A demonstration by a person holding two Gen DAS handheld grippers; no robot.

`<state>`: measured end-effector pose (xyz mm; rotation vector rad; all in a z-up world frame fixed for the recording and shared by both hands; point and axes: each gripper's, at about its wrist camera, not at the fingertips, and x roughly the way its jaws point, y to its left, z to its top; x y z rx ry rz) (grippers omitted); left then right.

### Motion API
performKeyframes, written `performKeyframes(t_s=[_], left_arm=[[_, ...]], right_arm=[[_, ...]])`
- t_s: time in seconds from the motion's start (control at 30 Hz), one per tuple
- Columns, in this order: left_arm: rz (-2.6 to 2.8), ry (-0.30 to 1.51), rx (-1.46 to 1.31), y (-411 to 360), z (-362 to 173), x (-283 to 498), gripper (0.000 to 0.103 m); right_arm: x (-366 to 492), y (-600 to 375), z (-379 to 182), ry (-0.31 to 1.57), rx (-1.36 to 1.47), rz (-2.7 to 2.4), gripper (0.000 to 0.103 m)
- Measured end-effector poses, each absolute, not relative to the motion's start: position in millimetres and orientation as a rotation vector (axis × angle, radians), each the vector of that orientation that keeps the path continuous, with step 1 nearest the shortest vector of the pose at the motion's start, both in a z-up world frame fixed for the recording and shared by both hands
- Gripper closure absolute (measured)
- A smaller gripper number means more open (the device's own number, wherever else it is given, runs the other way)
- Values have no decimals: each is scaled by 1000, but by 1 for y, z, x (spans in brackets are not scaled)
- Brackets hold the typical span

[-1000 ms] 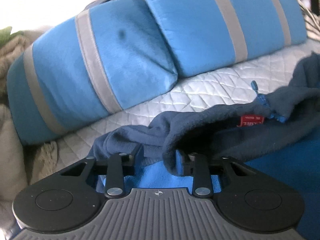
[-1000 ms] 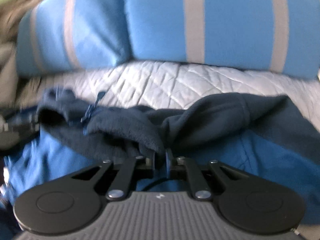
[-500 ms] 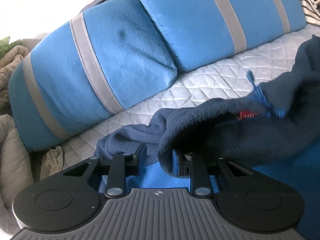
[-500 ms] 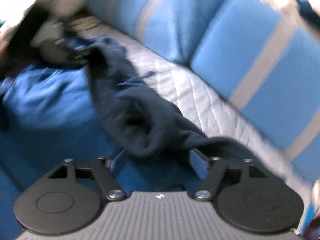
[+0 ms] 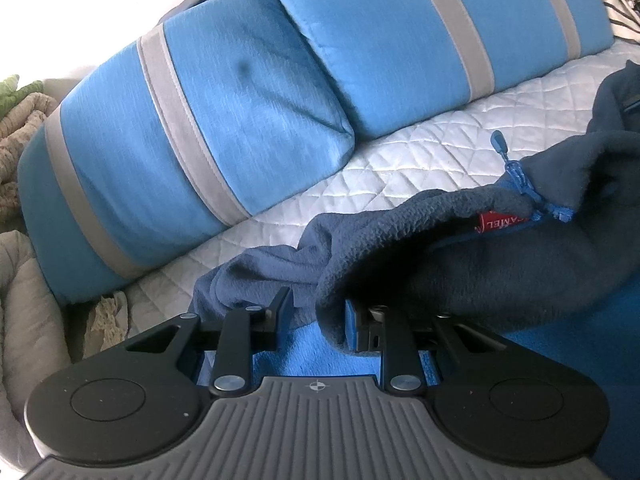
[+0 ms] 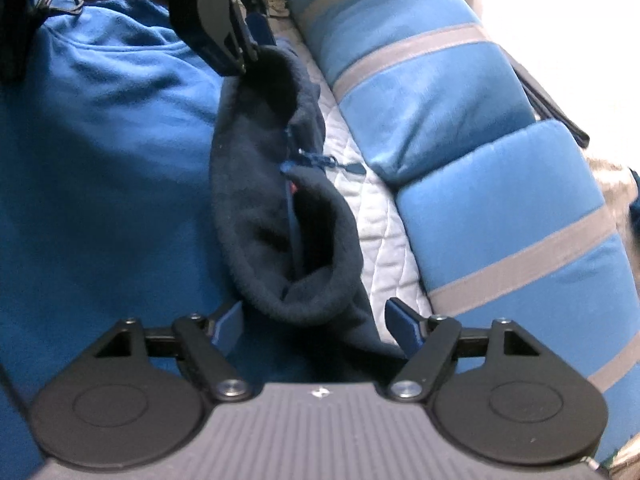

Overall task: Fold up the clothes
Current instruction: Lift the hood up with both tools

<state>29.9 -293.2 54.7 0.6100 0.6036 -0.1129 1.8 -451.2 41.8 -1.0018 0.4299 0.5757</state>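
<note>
A fleece pullover lies on the bed with its bright blue body (image 6: 100,160) spread out and its navy collar (image 5: 440,240) bunched along the top. A blue zipper pull (image 5: 516,172) and a red label (image 5: 500,222) show at the collar opening. My left gripper (image 5: 318,304) is partly open, and the collar's edge is draped over its right finger (image 5: 360,328). In the right wrist view the left gripper (image 6: 240,52) sits at the far end of the collar (image 6: 256,184). My right gripper (image 6: 316,320) is wide open, with the near end of the collar lying loose between its fingers.
Two blue pillows with grey stripes (image 5: 200,140) (image 5: 420,40) lean along the far side of the white quilted cover (image 5: 420,160). Beige bedding (image 5: 20,300) and a knitted throw (image 5: 20,132) are piled at the left. A dark garment (image 6: 16,20) lies beyond the pullover.
My right gripper was shut on the collar, then swung round to the collar's end and opened wide, letting the fabric go. The left gripper has barely moved.
</note>
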Motion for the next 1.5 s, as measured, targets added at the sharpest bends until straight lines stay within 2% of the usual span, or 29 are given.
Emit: performKeyframes(t_s=[0.2,0.3,0.33,0.47,0.53,0.6,0.73,0.8,0.9,0.93,0.97,1.23,1.5], left_arm=[[-114,619,606,-292,53,32,76],[-113,627,609,-293,51,34,76],[-112,631,609,-293,51,34,76],[-109,640,607,-292,50,36,75],[-109,645,605,-292,49,36,75],[-112,642,601,-291,49,36,74],[-133,621,569,-288,54,33,74],[-143,609,542,-286,60,31,69],[-154,568,520,-284,73,27,45],[-172,552,523,-284,76,25,31],[-206,536,539,-284,79,21,27],[-463,439,771,-287,90,-10,24],[-515,355,1034,-296,61,-17,24]], right_arm=[[6,-442,33,357,-1070,605,22],[6,-440,33,352,-1092,631,31],[6,-440,33,354,-1098,641,36],[6,-439,35,364,-1096,665,69],[6,-440,38,366,-1090,669,79],[3,-442,40,366,-1090,671,84],[0,-441,41,370,-1091,653,85],[0,-441,42,371,-1082,643,85],[2,-442,46,374,-1054,630,85],[2,-443,47,377,-1043,626,85],[2,-444,48,378,-1034,622,86],[6,-448,60,376,-1000,629,86],[10,-454,68,382,-959,635,86]])
